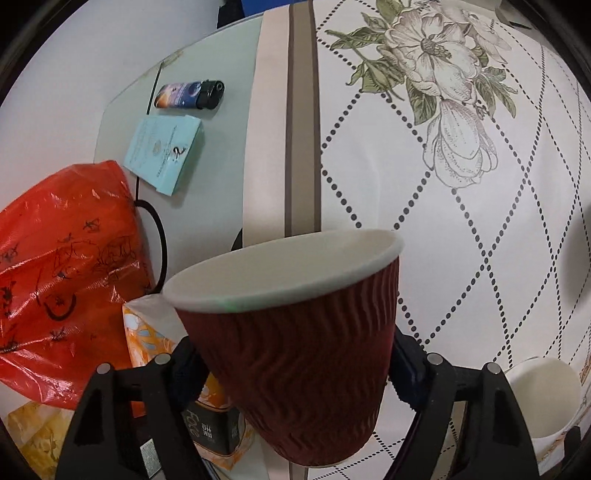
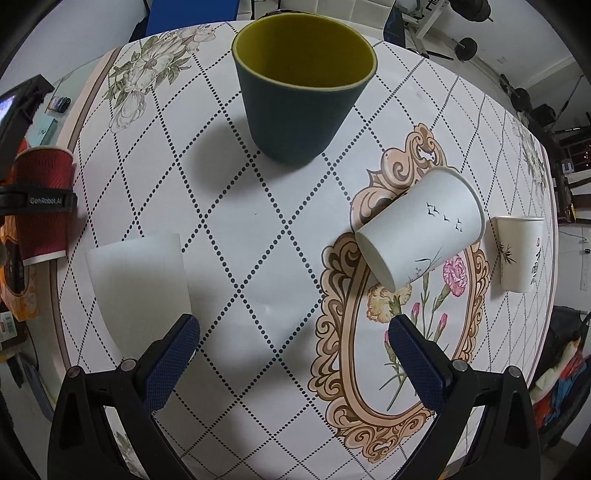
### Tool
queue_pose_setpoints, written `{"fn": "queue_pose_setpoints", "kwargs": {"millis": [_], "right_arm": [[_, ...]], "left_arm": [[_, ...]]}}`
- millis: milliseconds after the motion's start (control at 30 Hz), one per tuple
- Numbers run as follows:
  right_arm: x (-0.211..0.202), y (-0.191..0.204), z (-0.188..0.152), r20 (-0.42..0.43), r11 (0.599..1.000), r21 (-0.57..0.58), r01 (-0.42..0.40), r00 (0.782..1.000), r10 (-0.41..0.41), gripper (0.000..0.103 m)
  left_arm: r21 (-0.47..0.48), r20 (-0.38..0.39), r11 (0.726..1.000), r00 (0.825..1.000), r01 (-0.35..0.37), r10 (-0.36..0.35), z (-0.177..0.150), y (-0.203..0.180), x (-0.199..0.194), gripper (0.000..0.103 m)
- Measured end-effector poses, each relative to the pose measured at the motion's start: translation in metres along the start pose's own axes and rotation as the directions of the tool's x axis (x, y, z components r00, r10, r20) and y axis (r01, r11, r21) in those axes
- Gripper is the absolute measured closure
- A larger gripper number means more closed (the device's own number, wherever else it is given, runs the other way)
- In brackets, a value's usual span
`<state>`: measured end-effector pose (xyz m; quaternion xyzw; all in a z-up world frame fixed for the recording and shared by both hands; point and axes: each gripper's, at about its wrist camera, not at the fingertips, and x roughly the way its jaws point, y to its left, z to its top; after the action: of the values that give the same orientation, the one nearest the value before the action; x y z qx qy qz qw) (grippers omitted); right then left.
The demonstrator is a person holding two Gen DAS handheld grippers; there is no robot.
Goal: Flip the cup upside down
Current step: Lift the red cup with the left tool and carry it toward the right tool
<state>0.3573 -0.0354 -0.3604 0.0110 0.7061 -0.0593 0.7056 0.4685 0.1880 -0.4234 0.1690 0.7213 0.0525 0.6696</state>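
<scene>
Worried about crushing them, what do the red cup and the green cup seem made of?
Red cup: likely paper, matte, with a rippled outer wall and rolled white rim. Green cup: thick, matte, yellow inside, with no rolled rim; perhaps plastic or foam, I can't tell.

A round table (image 2: pixel 258 229) wore a white cloth (image 1: pixel 461 229) printed with dotted diamonds, grey flowers and a beige scroll frame. Past the cloth's striped border lay bare pale glass (image 1: pixel 221 110). Dumbbells (image 2: pixel 466 48) and a white rack (image 2: pixel 424 22) stood on the floor beyond the far edge. A white wall (image 2: pixel 550 51) rose at the right, with dark furniture (image 2: pixel 569 155) beside it.
</scene>
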Motion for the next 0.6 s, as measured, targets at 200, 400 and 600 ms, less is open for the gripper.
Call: {"fn": "queue_pose_setpoints", "kwargs": {"millis": [200,400,600], "right_arm": [[0.0,0.0,0.0,0.003,1.0,0.008,0.003,1.0,-0.003,0.0],[-0.006,-0.005,-0.008,0.016,1.0,0.014,-0.006,1.0,0.006,0.0],[-0.015,-0.019,-0.023,0.03,0.999,0.022,-0.024,0.999,0.024,0.0]], "left_arm": [[-0.005,0.009,1.0,1.0,0.014,-0.014,-0.001,0.004,-0.002,0.025],[-0.041,0.041,0.998,0.998,0.053,-0.051,-0.021,-0.014,-0.038,0.025],[-0.063,0.086,0.993,0.992,0.096,-0.091,-0.047,-0.011,-0.084,0.025]]}}
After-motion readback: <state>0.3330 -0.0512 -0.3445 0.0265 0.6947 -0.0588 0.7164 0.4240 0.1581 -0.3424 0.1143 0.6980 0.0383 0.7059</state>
